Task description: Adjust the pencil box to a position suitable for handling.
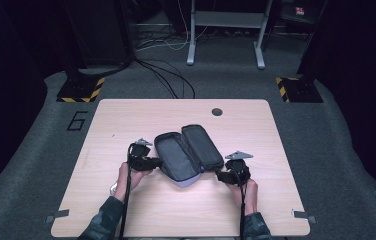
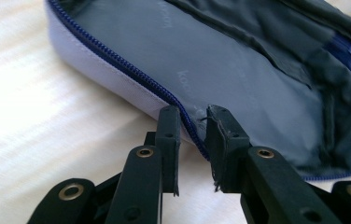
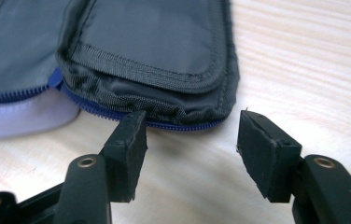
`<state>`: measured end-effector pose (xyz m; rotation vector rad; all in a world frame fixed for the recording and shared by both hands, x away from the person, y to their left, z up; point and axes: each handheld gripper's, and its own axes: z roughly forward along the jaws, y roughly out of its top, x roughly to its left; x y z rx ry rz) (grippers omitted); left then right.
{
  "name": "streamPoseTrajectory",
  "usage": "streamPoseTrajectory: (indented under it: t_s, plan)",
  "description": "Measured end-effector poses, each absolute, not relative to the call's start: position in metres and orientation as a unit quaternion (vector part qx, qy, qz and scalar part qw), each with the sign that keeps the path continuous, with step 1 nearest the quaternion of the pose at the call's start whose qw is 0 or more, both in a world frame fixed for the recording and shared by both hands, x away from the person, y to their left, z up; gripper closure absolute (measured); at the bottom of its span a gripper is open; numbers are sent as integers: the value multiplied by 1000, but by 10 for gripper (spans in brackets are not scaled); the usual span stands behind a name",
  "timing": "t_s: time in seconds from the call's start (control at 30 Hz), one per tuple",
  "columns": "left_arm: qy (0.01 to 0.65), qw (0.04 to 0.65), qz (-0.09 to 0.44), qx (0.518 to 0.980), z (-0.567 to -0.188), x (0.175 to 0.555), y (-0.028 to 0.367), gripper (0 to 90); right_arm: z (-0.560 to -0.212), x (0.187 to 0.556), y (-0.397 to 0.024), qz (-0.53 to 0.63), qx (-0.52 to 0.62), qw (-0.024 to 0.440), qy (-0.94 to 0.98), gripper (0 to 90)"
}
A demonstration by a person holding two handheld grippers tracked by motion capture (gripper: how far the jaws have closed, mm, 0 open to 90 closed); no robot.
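A zip pouch [image 1: 178, 155] lies spread open at the table's middle, grey lining up, with a pale lilac outside and a blue zipper. My left gripper [image 1: 156, 161] is at its left side. In the left gripper view the pouch [image 2: 239, 70] has its zippered rim passing between the jaws of the left gripper [image 2: 194, 116], which are closed on it. My right gripper [image 1: 220, 175] sits at the pouch's near right corner. The right gripper view has the right gripper [image 3: 192, 119] open, its jaws wide apart just short of the corner of the pouch [image 3: 150, 37].
The light wooden table [image 1: 126, 125] has a round dark hole [image 1: 217, 111] near its far edge and small metal clips at the front corners [image 1: 56, 216]. Beyond it are grey floor, loose cables [image 1: 168, 75] and striped stand bases [image 1: 81, 90].
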<state>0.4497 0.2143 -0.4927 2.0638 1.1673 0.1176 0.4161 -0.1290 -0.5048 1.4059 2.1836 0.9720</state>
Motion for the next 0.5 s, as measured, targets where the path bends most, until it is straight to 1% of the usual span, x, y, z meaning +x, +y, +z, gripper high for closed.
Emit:
streamPoseTrajectory:
  t_s: [0.1,0.17,0.3,0.33,0.4,0.47,0.5]
  plan:
    - [451,376,39,808,-496,441,210,746,-505,421,-133,346,504,188,769,431]
    - [448,377,32,810,-497,436,207,742,-506,423,-135,350,506,183,767,429]
    - [442,381,37,812,-495,428,205,722,-503,422,-136,355,513,183,760,414]
    - [441,380,39,812,-492,428,207,699,-502,420,-137,358,514,184,757,408]
    - [447,385,44,807,-487,429,211,582,-497,414,-136,368,519,182,750,379]
    - [454,395,53,797,-479,431,218,506,-492,408,-136,381,520,179,743,359]
    - [452,396,65,797,-475,434,222,470,-490,404,-134,389,525,170,737,350]
